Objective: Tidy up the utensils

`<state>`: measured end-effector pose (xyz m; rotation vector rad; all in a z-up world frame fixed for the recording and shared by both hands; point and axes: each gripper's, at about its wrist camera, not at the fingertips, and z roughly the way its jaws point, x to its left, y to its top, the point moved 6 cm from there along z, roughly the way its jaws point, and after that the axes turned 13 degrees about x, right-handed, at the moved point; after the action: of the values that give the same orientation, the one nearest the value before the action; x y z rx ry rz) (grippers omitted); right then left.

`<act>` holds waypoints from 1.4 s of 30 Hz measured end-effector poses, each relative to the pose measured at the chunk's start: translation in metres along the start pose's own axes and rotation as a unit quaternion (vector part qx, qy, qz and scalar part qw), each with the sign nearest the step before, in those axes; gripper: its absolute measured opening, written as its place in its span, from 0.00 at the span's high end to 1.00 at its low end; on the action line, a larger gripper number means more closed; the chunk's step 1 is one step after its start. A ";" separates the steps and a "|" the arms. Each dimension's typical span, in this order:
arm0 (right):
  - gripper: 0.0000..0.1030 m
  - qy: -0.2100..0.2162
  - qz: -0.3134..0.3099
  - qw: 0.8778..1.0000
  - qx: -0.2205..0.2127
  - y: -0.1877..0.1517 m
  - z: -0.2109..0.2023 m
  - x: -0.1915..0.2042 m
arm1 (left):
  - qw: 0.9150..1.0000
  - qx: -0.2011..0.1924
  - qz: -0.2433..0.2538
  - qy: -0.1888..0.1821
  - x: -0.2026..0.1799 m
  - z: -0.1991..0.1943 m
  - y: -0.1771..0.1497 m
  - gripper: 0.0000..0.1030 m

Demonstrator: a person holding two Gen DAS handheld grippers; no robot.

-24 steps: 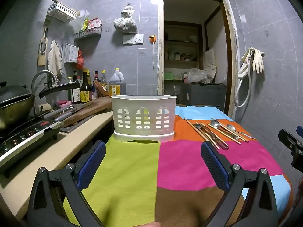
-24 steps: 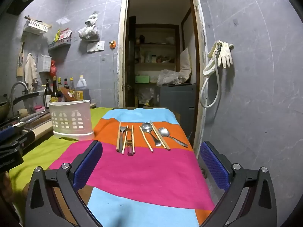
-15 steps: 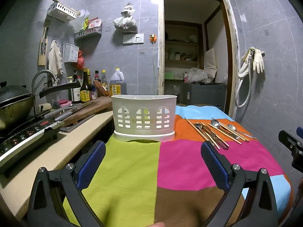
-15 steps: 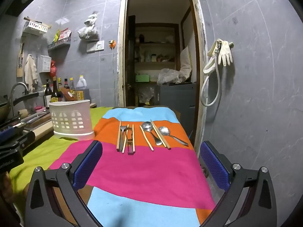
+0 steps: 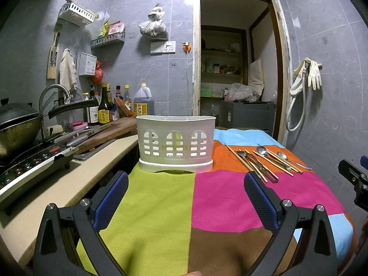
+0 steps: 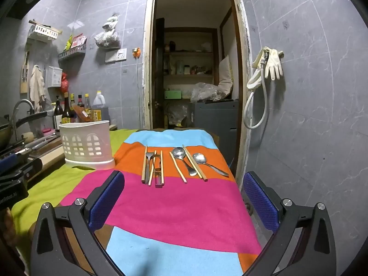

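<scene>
Nothing has changed over the last second: both views match the earlier ones and no utensil has shifted. So the task is not begun; everything still lies on the cloth.

My left gripper (image 5: 185, 193) hangs spread wide and empty, facing the white caddy (image 5: 176, 142). My right gripper (image 6: 182, 194) is likewise fully spread with nothing between the pads, aimed at the utensils.

The utensils lie in a row to the right of the caddy, well apart from it, on the orange band of the patchwork cloth (image 6: 174, 207): chopsticks (image 6: 144, 164), a fork (image 6: 150, 158) and something like tongs in one cluster, then two spoons (image 6: 179, 154) with more chopsticks between them (some overlap, so picking one cleanly may be fiddly).

Left of the caddy: a counter with a cutting board (image 5: 108, 133), bottles (image 5: 104, 108), a wok (image 5: 18, 128). Nothing blocks the path from utensils to caddy.
</scene>
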<state>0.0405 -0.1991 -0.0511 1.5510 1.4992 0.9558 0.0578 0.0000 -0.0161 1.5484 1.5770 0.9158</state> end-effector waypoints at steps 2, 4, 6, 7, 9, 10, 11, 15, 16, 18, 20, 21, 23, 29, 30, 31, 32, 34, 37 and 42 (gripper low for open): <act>0.00 0.000 0.000 1.000 0.000 -0.001 0.002 0.001 | 1.000 0.000 0.000 0.000 0.000 0.000 0.000 0.04; 0.00 0.000 0.000 1.000 0.000 -0.001 0.002 0.000 | 1.000 0.000 -0.001 -0.001 0.000 0.000 0.000 0.04; 0.00 0.000 0.000 1.000 0.000 0.000 0.002 0.000 | 1.000 0.000 -0.001 0.000 0.000 0.000 0.000 0.04; 0.00 0.000 0.000 1.000 0.000 0.000 0.002 0.000 | 1.000 0.000 -0.001 0.000 0.000 0.000 0.000 0.04; 0.00 0.000 0.000 1.000 0.000 0.000 0.002 0.000 | 1.000 0.000 -0.001 0.000 0.000 0.000 0.000 0.04; 0.00 0.000 0.000 1.000 0.001 0.000 0.002 0.000 | 1.000 0.000 -0.001 -0.001 0.000 0.000 0.000 0.04; 0.00 0.000 0.000 1.000 0.001 0.000 0.002 0.000 | 1.000 0.000 -0.001 -0.001 0.000 0.000 0.000 0.04; 0.00 0.000 0.000 1.000 0.000 0.000 0.002 0.000 | 1.000 0.000 -0.001 -0.001 0.000 0.000 0.000 0.04; 0.00 0.000 0.000 1.000 0.000 0.000 0.002 0.000 | 1.000 0.000 -0.001 -0.001 0.000 0.000 0.000 0.04; 0.00 0.000 0.000 1.000 0.000 0.000 0.002 0.000 | 1.000 0.000 -0.002 -0.001 0.000 0.000 0.000 0.04; 0.00 0.001 0.000 1.000 0.001 0.000 0.002 0.000 | 1.000 0.000 -0.001 0.000 0.000 0.000 0.000 0.04; 0.00 0.000 0.000 1.000 0.000 -0.001 0.001 0.001 | 1.000 0.000 -0.001 0.000 0.000 0.000 0.000 0.04; 0.00 0.001 0.000 1.000 0.001 -0.001 0.001 0.001 | 1.000 0.000 -0.001 0.000 0.000 0.000 0.000 0.04; 0.00 0.000 -0.001 1.000 0.000 -0.002 0.001 0.001 | 1.000 0.000 -0.002 -0.001 0.000 0.000 0.000 0.04; 0.00 0.000 0.000 1.000 0.001 -0.001 0.001 0.001 | 1.000 0.000 -0.002 -0.001 0.000 0.000 0.000 0.04; 0.00 0.000 0.000 1.000 0.001 -0.001 0.003 0.001 | 1.000 0.000 -0.002 -0.001 0.000 0.000 0.000 0.04; 0.00 0.000 0.000 1.000 0.000 -0.001 0.004 0.002 | 1.000 0.000 -0.002 -0.001 0.000 0.000 0.000 0.04; 0.00 0.001 0.000 1.000 0.001 -0.001 0.004 0.002 | 1.000 0.000 -0.002 -0.001 0.000 0.000 0.000 0.04; 0.00 0.001 -0.001 1.000 0.001 -0.001 0.003 0.002 | 1.000 0.000 -0.002 -0.001 0.000 0.000 0.000 0.04; 0.00 0.000 0.000 1.000 0.001 -0.001 0.003 0.002 | 1.000 0.000 -0.002 -0.001 0.000 0.000 0.000 0.04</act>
<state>0.0423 -0.1976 -0.0535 1.5526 1.5017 0.9550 0.0580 0.0004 -0.0161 1.5457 1.5790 0.9123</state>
